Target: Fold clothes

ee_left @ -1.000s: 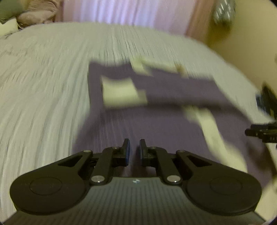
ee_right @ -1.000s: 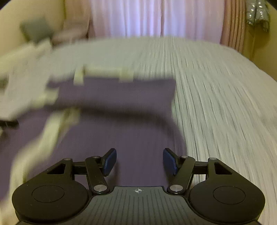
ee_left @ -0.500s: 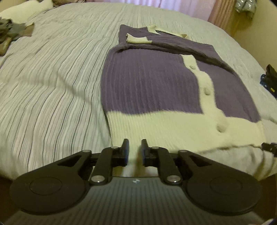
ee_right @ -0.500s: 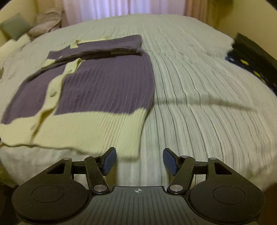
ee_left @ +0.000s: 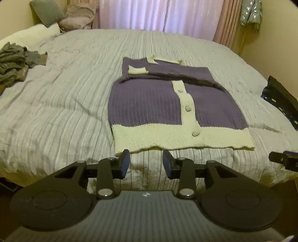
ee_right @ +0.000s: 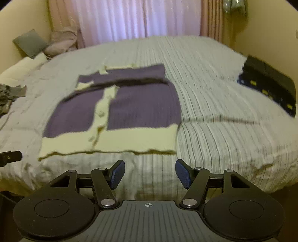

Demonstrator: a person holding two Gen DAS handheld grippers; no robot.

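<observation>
A purple and cream knitted cardigan (ee_left: 149, 104) (ee_right: 141, 108) lies flat on the striped grey bed (ee_left: 65, 96) (ee_right: 214, 96), its sleeves folded across the top and its cream hem nearest me. My left gripper (ee_left: 146, 163) hangs in front of the hem's left end, above the bed's front edge; its jaws are opening with nothing between them. My right gripper (ee_right: 150, 174) stands open and empty just in front of the hem's right part. The right gripper's tip (ee_left: 283, 161) shows at the right edge of the left wrist view.
A crumpled grey garment (ee_left: 14, 61) lies at the bed's left. A dark folded item with yellow dots (ee_right: 270, 83) sits at the right edge. Pillows (ee_left: 48, 13) and curtains (ee_right: 134, 18) stand at the back.
Both grippers have pulled back from over the cardigan to in front of its hem at the bed's edge. The left jaws have spread from nearly shut to apart; the right stayed open.
</observation>
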